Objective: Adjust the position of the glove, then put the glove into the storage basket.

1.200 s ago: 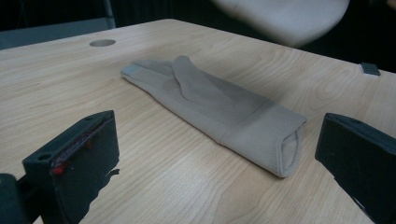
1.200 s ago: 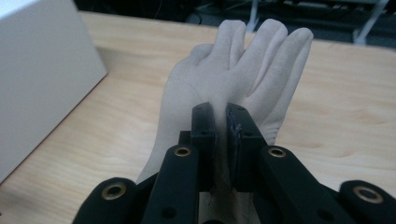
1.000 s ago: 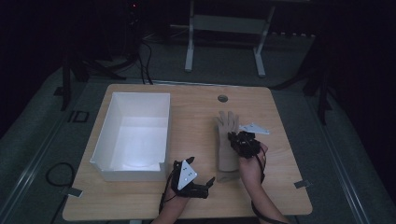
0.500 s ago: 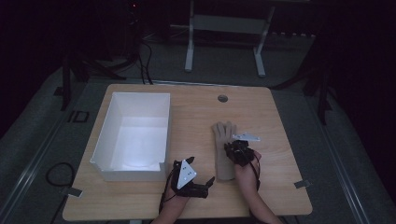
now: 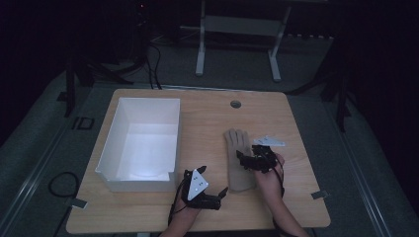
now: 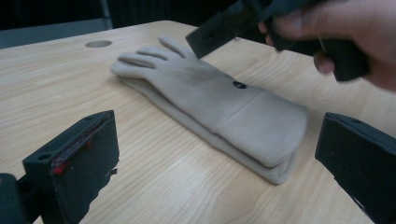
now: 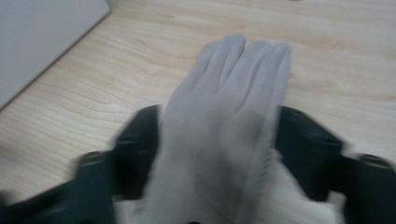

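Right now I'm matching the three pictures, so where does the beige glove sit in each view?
High view: beige glove right of centre, fingers pointing away.
Left gripper view: centre, lying diagonally.
Right gripper view: centre, between that tool's jaws.
Shared landmark: the wooden table.

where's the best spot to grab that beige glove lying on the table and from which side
Probably the cuff end of the glove, nearest the person. It lies flat as a folded double layer whose thick open edge faces the left tool, so those open jaws could slide in level along the table. The right tool, above the palm, has just been opening astride it.
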Demonstrator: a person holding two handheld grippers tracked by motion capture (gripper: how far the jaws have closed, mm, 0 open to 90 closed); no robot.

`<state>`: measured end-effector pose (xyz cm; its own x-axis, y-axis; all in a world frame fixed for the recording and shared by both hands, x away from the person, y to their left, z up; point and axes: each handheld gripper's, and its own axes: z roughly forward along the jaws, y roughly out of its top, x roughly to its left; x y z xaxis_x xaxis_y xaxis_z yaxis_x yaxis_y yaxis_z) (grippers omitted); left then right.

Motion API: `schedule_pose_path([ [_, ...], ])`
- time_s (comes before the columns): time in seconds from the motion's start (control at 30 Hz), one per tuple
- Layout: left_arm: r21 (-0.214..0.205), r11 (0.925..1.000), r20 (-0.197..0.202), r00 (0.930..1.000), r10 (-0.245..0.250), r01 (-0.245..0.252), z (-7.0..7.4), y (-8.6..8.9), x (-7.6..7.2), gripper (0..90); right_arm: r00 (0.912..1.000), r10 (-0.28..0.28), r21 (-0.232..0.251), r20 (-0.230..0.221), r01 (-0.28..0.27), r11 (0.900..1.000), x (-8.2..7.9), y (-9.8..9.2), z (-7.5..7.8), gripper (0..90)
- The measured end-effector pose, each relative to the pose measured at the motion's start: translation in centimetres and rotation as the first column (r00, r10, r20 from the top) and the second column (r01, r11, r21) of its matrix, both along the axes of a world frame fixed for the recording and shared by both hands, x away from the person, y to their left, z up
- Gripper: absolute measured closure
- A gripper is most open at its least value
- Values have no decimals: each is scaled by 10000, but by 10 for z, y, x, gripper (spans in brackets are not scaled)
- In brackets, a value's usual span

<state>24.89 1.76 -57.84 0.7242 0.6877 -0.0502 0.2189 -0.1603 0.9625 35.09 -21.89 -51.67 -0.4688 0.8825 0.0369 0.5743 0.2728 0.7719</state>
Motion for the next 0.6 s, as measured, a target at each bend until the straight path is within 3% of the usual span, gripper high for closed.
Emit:
schedule_pose_path([
  [0.03, 297, 9986, 6, 9990, -436, 436, 1, -5, 1, 1, 9999, 141, 125, -69, -141, 9998, 2, -5, 3, 208],
  [0.07, 297, 9986, 6, 9990, -436, 436, 1, -5, 1, 2, 9979, 638, 544, -128, -630, 9965, 5, -19, 13, 159],
  [0.1, 399, 9976, 20, 9984, -559, 558, 2, -6, 2, 2, 9979, 638, 544, -128, -630, 9965, 5, -19, 13, 159],
  [0.17, 563, 9954, -45, 9970, -774, 775, 6, -11, 3, 2, 9940, 1053, 702, 281, -1071, 9918, 7, -31, 19, 145],
  [0.2, 707, 9933, -142, 9958, -901, 909, 8, -13, 4, 47, 9897, 1330, 547, 532, -1359, 9892, 11, -42, 25, 140],
  [0.33, 1290, 9799, -353, 9882, -1491, 1524, 16, -26, 7, 50, 9894, 1425, 872, 270, -1444, 9857, 19, -57, 33, 139],
  [0.37, 1430, 9759, -446, 9861, -1601, 1649, 18, -30, 9, 51, 9918, 1239, 892, 310, -1262, 9880, 20, -59, 35, 140],
  [0.43, 1813, 9668, -443, 9836, -1747, 1799, 20, -39, 11, 51, 9921, 1246, 1008, 122, -1252, 9870, 25, -60, 37, 115],
  [0.5, 1855, 9522, -586, 9701, -2357, 2426, 21, -47, 15, 62, 9891, 1473, 1352, 46, -1466, 9799, 28, -56, 37, 101],
  [0.6, 2277, 9249, -732, 9525, -2956, 3045, 21, -58, 22, 80, 9886, 1494, 1193, -191, -1461, 9820, 40, -43, 27, 162],
])
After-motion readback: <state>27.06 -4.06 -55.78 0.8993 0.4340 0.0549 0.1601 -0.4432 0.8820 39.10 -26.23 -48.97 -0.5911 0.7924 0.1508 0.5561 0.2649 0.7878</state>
